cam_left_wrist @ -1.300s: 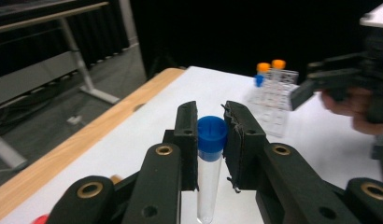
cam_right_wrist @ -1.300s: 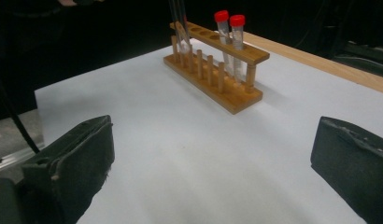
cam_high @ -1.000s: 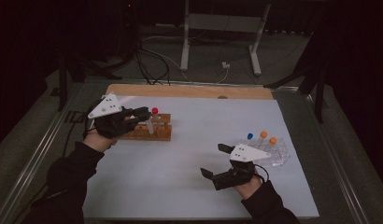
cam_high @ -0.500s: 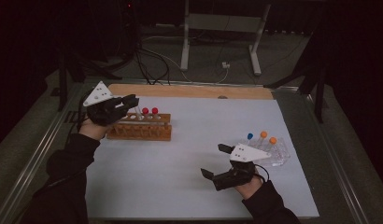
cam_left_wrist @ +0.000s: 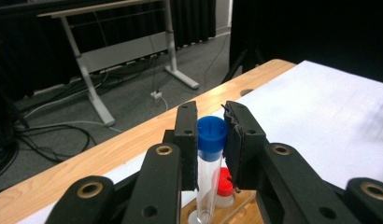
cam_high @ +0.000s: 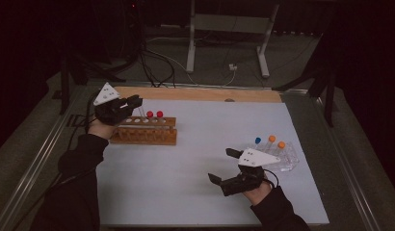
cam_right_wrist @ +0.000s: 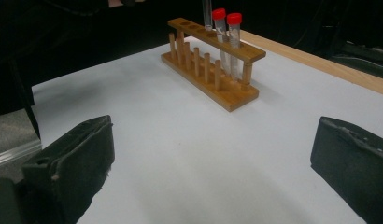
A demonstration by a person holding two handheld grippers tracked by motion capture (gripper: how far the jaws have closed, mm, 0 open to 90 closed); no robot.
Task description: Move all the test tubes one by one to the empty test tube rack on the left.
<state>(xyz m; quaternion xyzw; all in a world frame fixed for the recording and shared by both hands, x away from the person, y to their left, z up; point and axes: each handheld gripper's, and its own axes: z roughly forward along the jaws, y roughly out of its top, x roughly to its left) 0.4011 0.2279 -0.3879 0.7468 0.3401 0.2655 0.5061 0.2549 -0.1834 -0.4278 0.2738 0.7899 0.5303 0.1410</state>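
Observation:
A wooden tube rack (cam_high: pixel 145 131) stands on the white table at the left, with two red-capped tubes (cam_high: pixel 154 114) upright at its right end. My left gripper (cam_high: pixel 133 103) hovers over the rack, shut on a clear blue-capped tube (cam_left_wrist: pixel 211 133) just under its cap. The tube hangs upright, its lower end at a rack hole (cam_right_wrist: pixel 207 14) beside a red-capped tube (cam_left_wrist: pixel 222 184). My right gripper (cam_high: pixel 223 165) rests low near the front right of the table, its jaws wide open (cam_right_wrist: pixel 213 154) with nothing between them.
A clear tray (cam_high: pixel 288 159) at the right holds one blue-capped tube (cam_high: pixel 257 140) and two orange-capped tubes (cam_high: pixel 271 138). A wooden strip (cam_high: pixel 200 94) borders the table's far edge. Beyond it are cables and a metal stand on the floor.
My left gripper has moved left and farther back along the rack with the blue-capped tube, uncovering the second red-capped tube. The right gripper has stayed where it was.

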